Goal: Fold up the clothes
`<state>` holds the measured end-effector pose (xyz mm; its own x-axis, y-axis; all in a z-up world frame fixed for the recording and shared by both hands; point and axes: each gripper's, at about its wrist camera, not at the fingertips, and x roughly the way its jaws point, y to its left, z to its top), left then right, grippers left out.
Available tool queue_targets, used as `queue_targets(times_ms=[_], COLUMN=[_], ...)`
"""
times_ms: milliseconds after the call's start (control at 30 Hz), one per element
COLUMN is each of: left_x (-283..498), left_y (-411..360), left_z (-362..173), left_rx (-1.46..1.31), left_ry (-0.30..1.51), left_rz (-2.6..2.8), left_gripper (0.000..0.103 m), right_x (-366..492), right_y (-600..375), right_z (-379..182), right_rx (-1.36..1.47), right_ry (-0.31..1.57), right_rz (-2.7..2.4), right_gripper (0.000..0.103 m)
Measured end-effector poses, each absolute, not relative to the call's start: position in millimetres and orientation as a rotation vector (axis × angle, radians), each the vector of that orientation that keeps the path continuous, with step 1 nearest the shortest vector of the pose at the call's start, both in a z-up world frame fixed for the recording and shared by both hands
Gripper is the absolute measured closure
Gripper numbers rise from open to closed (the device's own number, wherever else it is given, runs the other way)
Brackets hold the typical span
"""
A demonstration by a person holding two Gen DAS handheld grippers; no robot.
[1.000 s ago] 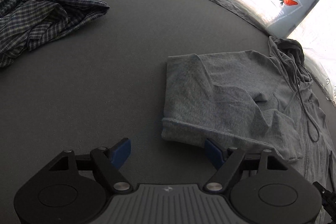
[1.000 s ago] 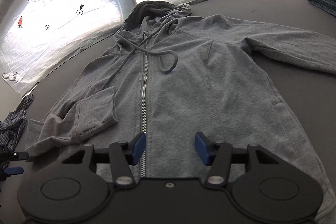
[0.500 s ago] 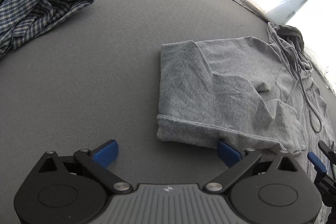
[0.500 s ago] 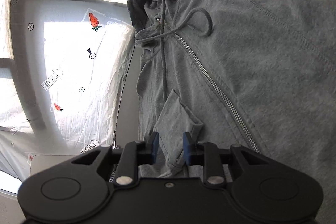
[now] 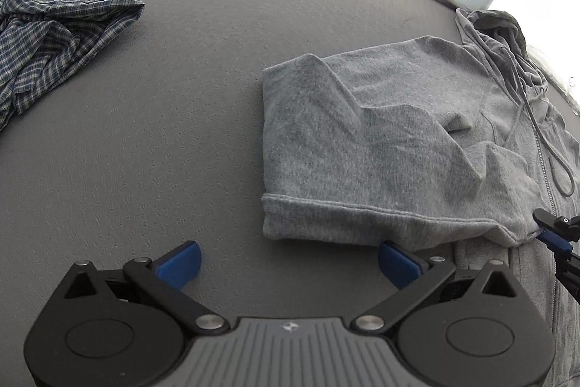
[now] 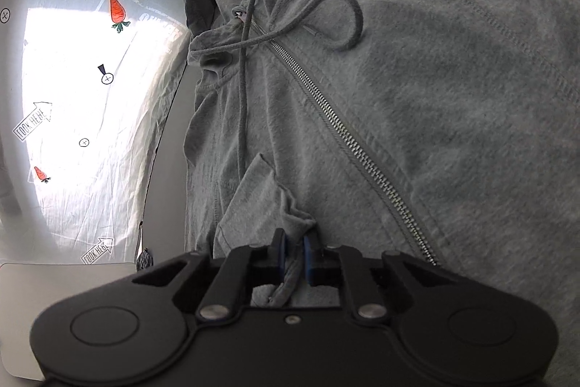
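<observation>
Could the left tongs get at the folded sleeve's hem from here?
Probably yes: the left tongs are open, low over the mat, with the sleeve hem just ahead and nothing between; one pad is already beside it.

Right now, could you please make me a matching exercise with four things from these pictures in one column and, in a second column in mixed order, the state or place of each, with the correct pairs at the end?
Things
1. left gripper
2. right gripper
3. grey zip-up hooded sweatshirt
4. blue checked button shirt

States or places
A. crumpled at the far left of the dark grey table
B. shut on a sleeve cuff
C. wide open above the table
D. spread flat, zipper closed, one sleeve folded over its front

Pairs: 1-C, 2-B, 3-D, 4-A
</observation>
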<state>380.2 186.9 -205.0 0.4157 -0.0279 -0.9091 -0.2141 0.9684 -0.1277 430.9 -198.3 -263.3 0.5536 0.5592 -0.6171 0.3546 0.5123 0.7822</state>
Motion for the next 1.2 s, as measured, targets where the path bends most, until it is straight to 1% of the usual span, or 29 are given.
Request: queue_targets(times_ms=[200,333,500,700,1000,1200], left_x=[375,371,365,365,368,370], left_y=[174,167,163,162,160,158], left_z=[-209,-213,-215,-214,-215,-215], left_rx=[-0.127,-0.077,-0.070,-0.075,-0.096,-0.128], left_ry=[1.119,1.095,1.054,1.056,1.073,1.086], left_rz=[0.120,0.132,0.144,0.153,0.195,0.252], left_gripper=[0.000,0.000,0.000,0.000,0.000,0.000], right_x=[424,420,429,434,441,455], right_y=[-208,-213,-220,-241,-297,-332], right_z=[-257,-243,-220,-195,-189,-189], right_rx=[1.111,1.079,1.013,0.961,0.966,0.964], right_ry=[0.981,0.955,0.922,0.898,0.882,0.824], right_rz=[0.198,0.220,0.244,0.259,0.238,0.235], right_gripper=[0.095,0.095,0.096,0.096,0.096,0.096])
